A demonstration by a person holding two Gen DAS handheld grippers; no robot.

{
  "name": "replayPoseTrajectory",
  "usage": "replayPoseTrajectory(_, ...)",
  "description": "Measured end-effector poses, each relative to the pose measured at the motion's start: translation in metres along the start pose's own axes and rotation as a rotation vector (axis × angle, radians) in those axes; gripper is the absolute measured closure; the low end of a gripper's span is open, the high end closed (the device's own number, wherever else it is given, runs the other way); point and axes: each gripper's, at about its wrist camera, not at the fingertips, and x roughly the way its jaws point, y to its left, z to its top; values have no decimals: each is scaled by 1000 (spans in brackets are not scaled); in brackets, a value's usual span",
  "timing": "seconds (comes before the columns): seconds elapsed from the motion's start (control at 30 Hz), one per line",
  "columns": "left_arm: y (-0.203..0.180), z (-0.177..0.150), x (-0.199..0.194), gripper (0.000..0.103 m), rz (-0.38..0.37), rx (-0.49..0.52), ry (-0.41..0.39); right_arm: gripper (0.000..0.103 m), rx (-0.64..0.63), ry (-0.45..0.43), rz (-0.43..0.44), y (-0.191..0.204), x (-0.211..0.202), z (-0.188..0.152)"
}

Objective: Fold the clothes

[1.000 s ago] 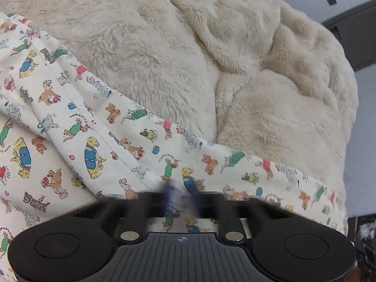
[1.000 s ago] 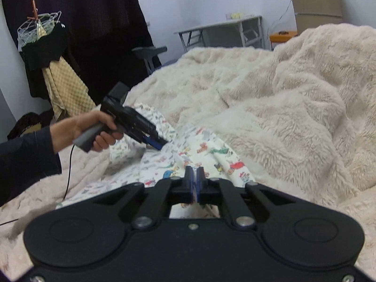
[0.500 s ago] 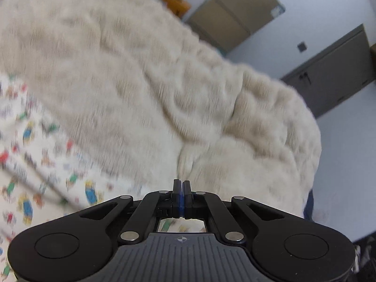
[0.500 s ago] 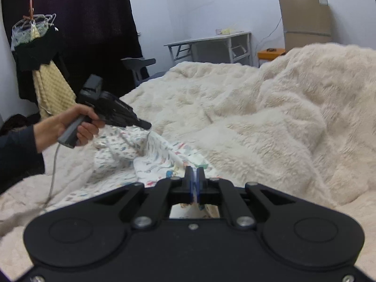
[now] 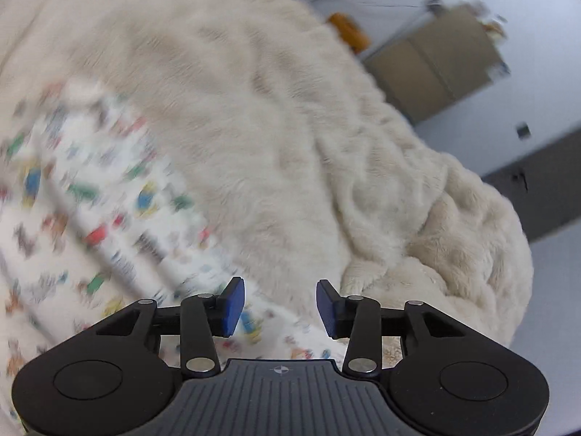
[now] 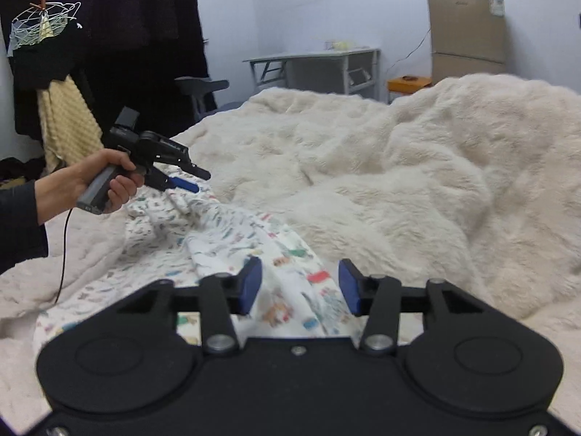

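Both claws have opened, dropping the motion-blurred printed garment [image 5: 90, 196].

There are two grippers: the left gripper [image 6: 198, 180] and the right gripper [image 6: 300, 289]. Each one has two blue pads [image 6: 250, 283]. There is one hand [image 6: 98, 181] to see. One piece of clothing [image 6: 232, 239] with little animals on it lies on one big fluffy blanket [image 6: 399, 189]. There is one gray table [image 6: 319, 69], one tall brown fridge [image 6: 466, 32], one small orange stool [image 6: 408, 83], and one dark chair [image 6: 201, 87].
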Motion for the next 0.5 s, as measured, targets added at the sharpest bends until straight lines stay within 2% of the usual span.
replayPoseTrajectory(0.03, 2, -1, 8, 58, -59, -30, 55, 66, 8, 12, 16, 0, 5, 0)
replayPoseTrajectory(0.1, -4, -6, 22, 56, -112, -46, 119, 77, 6, 15, 22, 1, 10, -2)
replayPoseTrajectory(0.13, -6, -7, 26, 56, -108, -44, 131, 89, 8, 8, 27, 1, 11, -3)
replayPoseTrajectory(0.17, -10, -10, 35, 57, -72, -37, 142, 95, 11, 2, 32, 1, 11, -4)
replayPoseTrajectory(0.23, -15, -14, 50, 58, -21, -32, 164, 98, 24, -9, 41, -1, 9, -4)
replayPoseTrajectory(0.33, -17, -18, 66, 103, 12, -28, 192, 100, 16, -19, 50, -1, 6, -2)
replayPoseTrajectory(0.4, -26, -22, 70, 103, 9, 38, 207, 100, 12, -33, 48, 0, 4, -1)
replayPoseTrajectory(0.5, -37, -15, 47, 103, -55, 70, 62, 101, -2, -35, 18, 1, 6, -2)
